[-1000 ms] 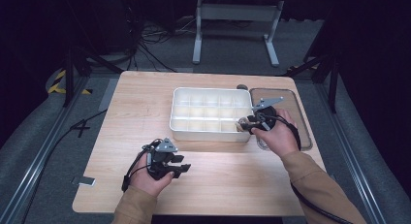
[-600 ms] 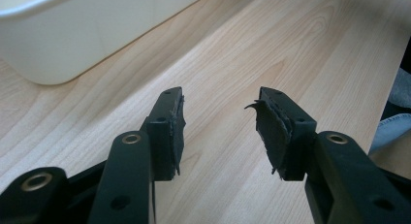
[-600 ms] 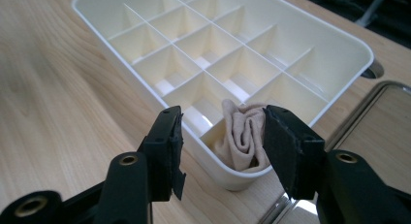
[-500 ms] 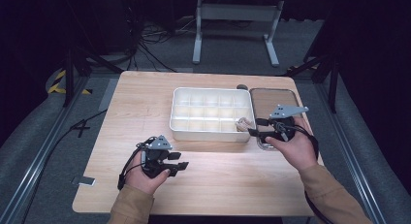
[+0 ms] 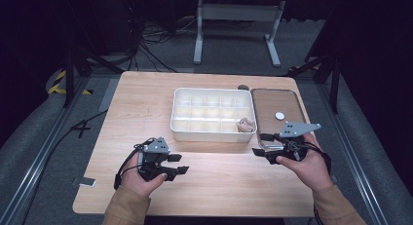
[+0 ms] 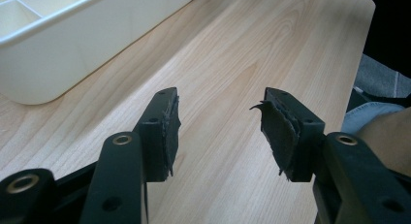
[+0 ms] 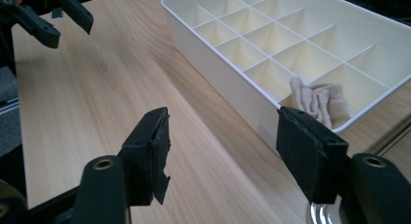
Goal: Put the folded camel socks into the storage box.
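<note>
2 grippers, left point(image 5: 181, 163) and right point(image 5: 260, 144), fingers just spread wide, nothing between. Beige cloth point(image 5: 245, 124) dropped into near-right compartment of white tray point(image 5: 209, 135) on table point(image 5: 146, 108); right hand withdrawn, placement apparently complete.

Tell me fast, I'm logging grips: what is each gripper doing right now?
Left gripper: open, holding nothing, jaws have just been opening.
Right gripper: open, holding nothing, jaws have just been opening.
</note>
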Available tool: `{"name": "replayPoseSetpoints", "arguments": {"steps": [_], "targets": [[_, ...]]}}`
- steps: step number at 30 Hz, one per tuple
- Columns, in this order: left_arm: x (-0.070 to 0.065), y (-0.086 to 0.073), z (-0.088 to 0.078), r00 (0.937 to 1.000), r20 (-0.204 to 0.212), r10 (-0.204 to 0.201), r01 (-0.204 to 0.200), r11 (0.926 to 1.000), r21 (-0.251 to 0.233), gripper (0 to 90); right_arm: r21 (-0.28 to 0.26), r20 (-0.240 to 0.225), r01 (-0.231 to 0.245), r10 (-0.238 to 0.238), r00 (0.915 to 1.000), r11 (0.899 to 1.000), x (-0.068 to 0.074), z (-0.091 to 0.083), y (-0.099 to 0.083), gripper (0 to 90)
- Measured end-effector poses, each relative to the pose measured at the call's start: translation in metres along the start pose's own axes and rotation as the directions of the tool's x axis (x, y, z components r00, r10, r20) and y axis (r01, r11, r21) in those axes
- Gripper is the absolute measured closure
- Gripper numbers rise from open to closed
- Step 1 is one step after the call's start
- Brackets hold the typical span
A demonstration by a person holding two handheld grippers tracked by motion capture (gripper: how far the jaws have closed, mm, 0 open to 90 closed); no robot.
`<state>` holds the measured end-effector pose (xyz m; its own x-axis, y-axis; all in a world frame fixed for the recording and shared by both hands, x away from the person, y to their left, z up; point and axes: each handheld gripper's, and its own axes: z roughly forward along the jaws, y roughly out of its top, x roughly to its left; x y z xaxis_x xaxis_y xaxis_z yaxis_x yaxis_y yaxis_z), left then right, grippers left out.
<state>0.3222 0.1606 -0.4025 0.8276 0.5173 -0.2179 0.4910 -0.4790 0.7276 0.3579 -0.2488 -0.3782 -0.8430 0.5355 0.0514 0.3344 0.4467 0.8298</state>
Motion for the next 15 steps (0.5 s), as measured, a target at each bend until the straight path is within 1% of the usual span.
{"name": "replayPoseSetpoints", "arguments": {"steps": [1,2,3,5,6,7,8,10,12,13,15], "targets": [[0.000,0.000,0.000,1.0000,0.000,0.000,0.000,1.0000,0.000,48.9,0.000,0.000,0.000,0.000,1.0000,1.000,0.000,0.000,0.000,37.0],[0.001,0.000,0.000,1.0000,-0.002,-0.004,0.004,1.0000,0.001,48.9,-0.010,-0.012,-0.016,0.015,0.9998,1.000,0.004,-0.003,-0.005,36.2],[0.001,0.000,-0.001,1.0000,-0.004,-0.007,0.007,1.0000,0.002,48.9,-0.011,-0.015,-0.022,0.022,0.9996,1.000,0.005,-0.003,-0.007,36.2],[0.001,-0.001,0.000,0.9998,-0.009,-0.017,0.017,0.9998,0.005,49.1,0.017,-0.031,-0.019,0.020,0.9993,1.000,0.008,-0.003,-0.011,34.3],[0.002,-0.001,0.000,0.9997,-0.016,-0.019,0.020,0.9997,0.016,49.2,0.036,-0.023,-0.032,0.033,0.9992,0.999,0.009,-0.004,-0.013,34.0],[0.003,-0.001,0.000,0.9993,-0.032,-0.017,0.018,0.9994,0.030,49.3,0.045,-0.017,-0.041,0.042,0.9990,0.998,0.009,-0.004,-0.014,34.0],[0.003,-0.001,0.000,0.9989,-0.040,-0.027,0.028,0.9990,0.034,49.6,0.055,-0.014,-0.035,0.036,0.9993,0.998,0.009,-0.004,-0.016,34.0],[0.004,-0.002,0.000,0.9990,-0.039,-0.021,0.023,0.9990,0.039,49.8,0.070,-0.031,-0.028,0.030,0.9991,0.997,0.009,-0.003,-0.020,33.6],[0.004,-0.002,-0.001,0.9988,-0.038,-0.032,0.033,0.9986,0.040,49.8,0.079,-0.035,-0.015,0.018,0.9992,0.997,0.010,-0.002,-0.024,31.0],[0.005,-0.002,-0.001,0.9989,-0.036,-0.031,0.033,0.9986,0.041,49.8,0.084,-0.036,-0.006,0.009,0.9993,0.996,0.010,0.000,-0.026,31.0],[0.005,-0.002,-0.001,0.9989,-0.034,-0.031,0.033,0.9986,0.042,49.8,0.097,-0.042,-0.004,0.008,0.9991,0.995,0.010,0.002,-0.030,30.4]]}}
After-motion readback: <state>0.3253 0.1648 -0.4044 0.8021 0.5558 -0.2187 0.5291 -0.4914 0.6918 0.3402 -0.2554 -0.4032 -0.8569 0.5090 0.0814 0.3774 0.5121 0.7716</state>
